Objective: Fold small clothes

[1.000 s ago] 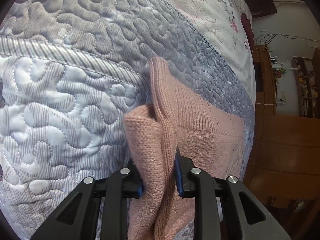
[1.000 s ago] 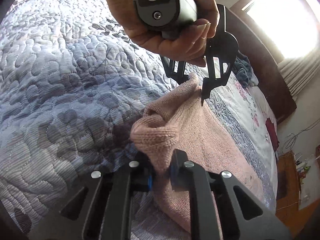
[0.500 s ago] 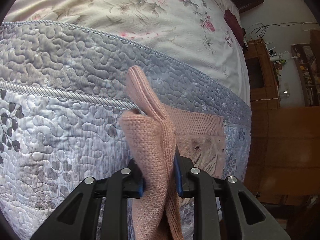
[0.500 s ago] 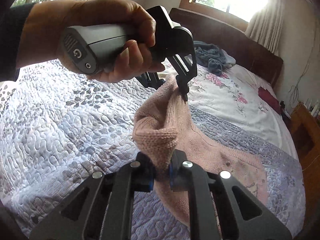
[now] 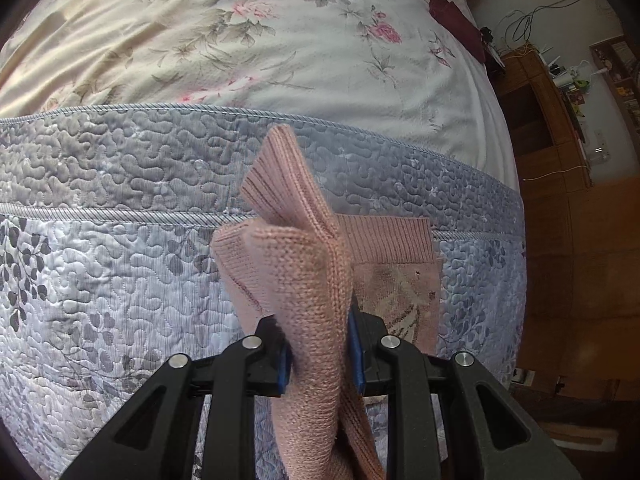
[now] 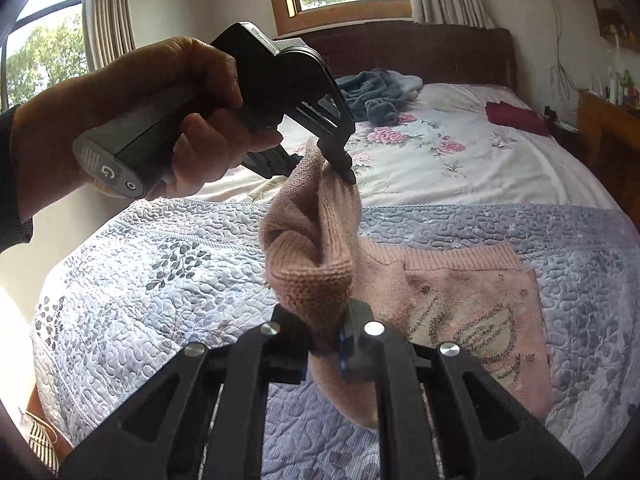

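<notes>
While clamped in both grippers, left gripper (image 5: 320,356) and right gripper (image 6: 334,344), pink sweater (image 6: 460,304) half-lifted off bed (image 6: 160,280); fold unfinished.

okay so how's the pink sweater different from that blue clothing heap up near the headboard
The pink sweater is clamped by both grippers, one side lifted, the rest flat on the quilt. The blue clothing heap lies crumpled and untouched near the headboard. Both are on the bed.

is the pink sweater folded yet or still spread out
Neither fully: one edge of the sweater is lifted by both grippers, the rest lies flat on the quilt.
</notes>
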### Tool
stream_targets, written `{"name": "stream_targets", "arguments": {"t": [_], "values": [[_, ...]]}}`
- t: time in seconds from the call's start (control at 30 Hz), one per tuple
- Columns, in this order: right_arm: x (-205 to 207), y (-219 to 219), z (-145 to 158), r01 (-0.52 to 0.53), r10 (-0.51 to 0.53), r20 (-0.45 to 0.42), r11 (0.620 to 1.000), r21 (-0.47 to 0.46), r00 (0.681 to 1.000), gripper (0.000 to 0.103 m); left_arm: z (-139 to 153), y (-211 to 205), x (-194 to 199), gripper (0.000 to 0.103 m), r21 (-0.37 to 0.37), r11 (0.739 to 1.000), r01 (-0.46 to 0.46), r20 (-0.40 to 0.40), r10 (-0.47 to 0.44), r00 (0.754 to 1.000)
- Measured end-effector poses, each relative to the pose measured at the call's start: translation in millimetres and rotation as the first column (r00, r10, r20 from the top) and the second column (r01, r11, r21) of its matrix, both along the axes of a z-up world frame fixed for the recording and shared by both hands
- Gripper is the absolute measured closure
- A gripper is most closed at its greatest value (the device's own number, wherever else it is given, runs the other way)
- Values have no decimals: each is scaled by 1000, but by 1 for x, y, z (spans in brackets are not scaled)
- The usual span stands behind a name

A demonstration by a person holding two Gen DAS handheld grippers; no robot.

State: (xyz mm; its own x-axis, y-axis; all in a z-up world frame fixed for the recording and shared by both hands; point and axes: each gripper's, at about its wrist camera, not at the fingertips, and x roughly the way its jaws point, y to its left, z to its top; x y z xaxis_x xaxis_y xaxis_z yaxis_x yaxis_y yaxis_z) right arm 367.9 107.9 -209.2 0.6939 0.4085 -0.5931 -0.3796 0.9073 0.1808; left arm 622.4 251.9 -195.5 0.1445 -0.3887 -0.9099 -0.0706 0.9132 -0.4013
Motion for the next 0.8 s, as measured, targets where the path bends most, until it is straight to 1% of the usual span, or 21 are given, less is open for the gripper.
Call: {"name": "stream_targets", "arguments": {"t": [0.13, 0.3, 0.43, 0.67, 0.8], "values": [[3, -29, -8, 38, -36, -23, 998, 59, 999, 94, -3, -38, 8, 80, 43, 999, 33, -5, -33, 999], [5, -61, -23, 85, -79, -56, 989, 121, 995, 94, -17, -80, 14, 80, 98, 993, 72, -22, -71, 997], [5, -88, -36, 129, -115, -88, 976, 176, 989, 94, -28, -111, 13, 80, 125, 987, 103, -37, -99, 994], [3, -132, -62, 202, -172, -133, 944, 261, 976, 94, -48, -162, 11, 80, 194, 969, 151, -55, -143, 988], [2, -151, -73, 224, -187, -154, 934, 279, 970, 94, -58, -191, 11, 80, 248, 954, 169, -58, -160, 985]]}}
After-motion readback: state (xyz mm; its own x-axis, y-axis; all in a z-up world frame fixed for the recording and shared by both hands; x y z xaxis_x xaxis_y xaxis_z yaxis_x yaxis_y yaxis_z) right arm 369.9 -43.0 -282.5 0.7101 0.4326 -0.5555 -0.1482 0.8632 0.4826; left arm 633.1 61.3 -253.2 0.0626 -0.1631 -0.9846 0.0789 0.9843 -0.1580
